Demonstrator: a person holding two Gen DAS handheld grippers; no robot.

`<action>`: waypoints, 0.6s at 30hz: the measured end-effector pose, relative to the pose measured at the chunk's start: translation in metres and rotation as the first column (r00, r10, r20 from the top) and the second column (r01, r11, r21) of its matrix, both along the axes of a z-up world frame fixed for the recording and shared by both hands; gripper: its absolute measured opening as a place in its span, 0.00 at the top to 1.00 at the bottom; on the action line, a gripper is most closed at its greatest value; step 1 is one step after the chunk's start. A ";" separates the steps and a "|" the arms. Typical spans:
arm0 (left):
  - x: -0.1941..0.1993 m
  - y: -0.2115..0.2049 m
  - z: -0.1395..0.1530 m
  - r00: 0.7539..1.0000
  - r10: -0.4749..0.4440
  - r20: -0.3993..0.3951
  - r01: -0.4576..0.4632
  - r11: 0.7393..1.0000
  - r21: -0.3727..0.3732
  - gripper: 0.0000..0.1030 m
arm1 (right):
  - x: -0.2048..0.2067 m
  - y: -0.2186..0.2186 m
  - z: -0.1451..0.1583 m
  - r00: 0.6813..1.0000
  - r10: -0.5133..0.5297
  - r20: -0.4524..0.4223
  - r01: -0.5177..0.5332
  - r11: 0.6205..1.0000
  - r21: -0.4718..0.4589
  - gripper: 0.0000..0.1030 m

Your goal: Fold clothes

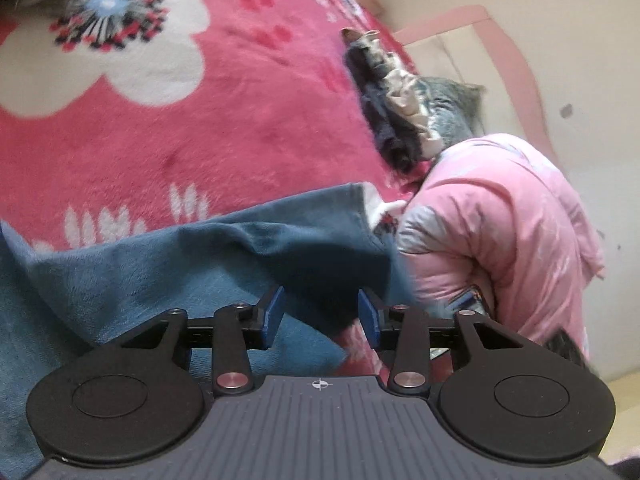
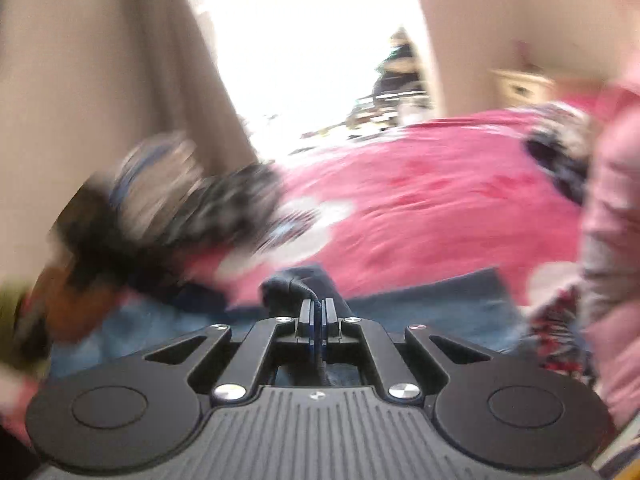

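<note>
Left wrist view: the left gripper (image 1: 320, 316) has its blue fingers (image 1: 272, 314) parted, nothing between them, over a blue garment (image 1: 180, 264) spread on the pink flowered bed (image 1: 248, 100). A pink jacket (image 1: 500, 224) lies right of the fingers. In the blurred right wrist view, the right gripper (image 2: 318, 320) is pinched closed on a dark fold of the garment.

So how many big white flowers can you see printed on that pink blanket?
1 whole flower, upper left of the pink blanket in the left wrist view. Small white leaf marks sit beside the blue garment; more may be hidden.
</note>
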State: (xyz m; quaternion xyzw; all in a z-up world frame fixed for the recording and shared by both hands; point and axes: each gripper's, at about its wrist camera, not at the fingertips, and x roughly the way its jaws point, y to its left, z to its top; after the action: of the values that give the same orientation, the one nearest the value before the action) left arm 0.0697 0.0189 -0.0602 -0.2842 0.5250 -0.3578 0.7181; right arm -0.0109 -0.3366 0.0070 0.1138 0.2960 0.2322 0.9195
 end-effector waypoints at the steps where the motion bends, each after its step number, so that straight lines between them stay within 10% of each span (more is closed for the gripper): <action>1: -0.001 0.001 0.004 1.000 -0.003 0.016 0.003 1.000 0.000 0.61 | 0.011 -0.007 0.002 0.999 -0.038 -0.001 0.038 0.999 -0.004 0.97; 8: -0.026 0.001 0.017 0.983 -0.107 0.150 0.087 0.987 0.136 0.61 | 0.067 -0.023 -0.006 0.984 -0.178 -0.020 0.171 0.967 -0.191 0.97; 18: -0.069 -0.015 0.006 0.898 -0.356 0.260 0.219 0.872 0.438 0.60 | 0.117 -0.031 -0.075 0.940 -0.304 -0.157 0.226 0.897 -0.380 0.98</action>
State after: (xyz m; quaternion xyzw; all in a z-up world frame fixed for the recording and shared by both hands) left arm 0.0002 0.0041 -0.0546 0.0148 0.4945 -0.3902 0.7765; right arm 0.1064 -0.3680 -0.0677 0.0087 0.4112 0.0331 0.9109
